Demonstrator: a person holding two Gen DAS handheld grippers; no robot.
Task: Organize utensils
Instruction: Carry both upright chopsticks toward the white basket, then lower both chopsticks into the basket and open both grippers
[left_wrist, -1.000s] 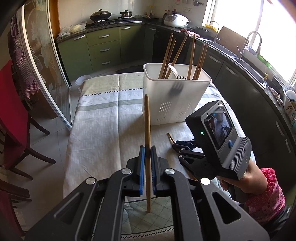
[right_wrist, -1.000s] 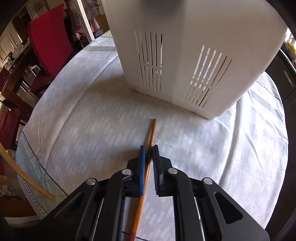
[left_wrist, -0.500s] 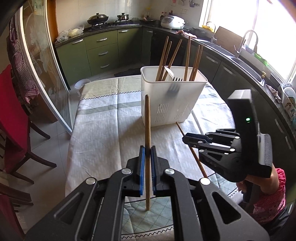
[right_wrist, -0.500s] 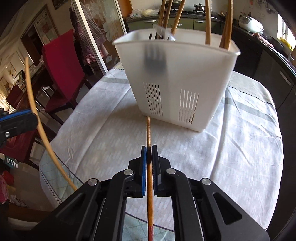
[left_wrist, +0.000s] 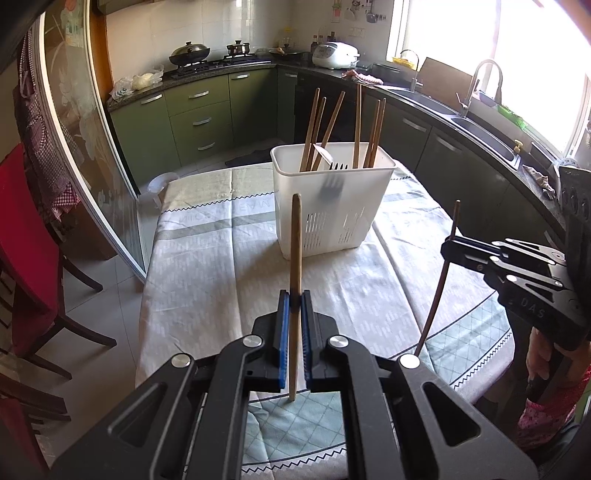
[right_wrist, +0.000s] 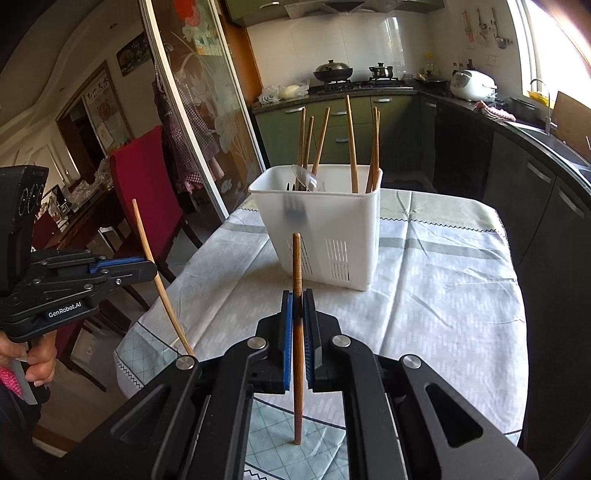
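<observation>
A white slotted utensil holder (left_wrist: 332, 206) stands on the table (left_wrist: 207, 273), with several wooden chopsticks, a fork and a spoon inside; it also shows in the right wrist view (right_wrist: 325, 236). My left gripper (left_wrist: 294, 300) is shut on a light wooden chopstick (left_wrist: 295, 236), held upright in front of the holder. My right gripper (right_wrist: 297, 300) is shut on a darker chopstick (right_wrist: 297, 266), also upright and lifted off the table. The right gripper shows in the left wrist view (left_wrist: 452, 249) at the right. The left gripper shows in the right wrist view (right_wrist: 149, 266) at the left.
The table has a pale patterned cloth (right_wrist: 443, 280). A red chair (right_wrist: 144, 177) stands at the table's left side beside a glass sliding door (left_wrist: 74, 147). Green kitchen cabinets (left_wrist: 199, 114) and a dark counter with a sink (left_wrist: 476, 122) lie beyond.
My right gripper closed on the chopstick that lay on the table, lifted it and turned it upright. Both grippers drew back from the holder. The left chopstick stays gripped.
</observation>
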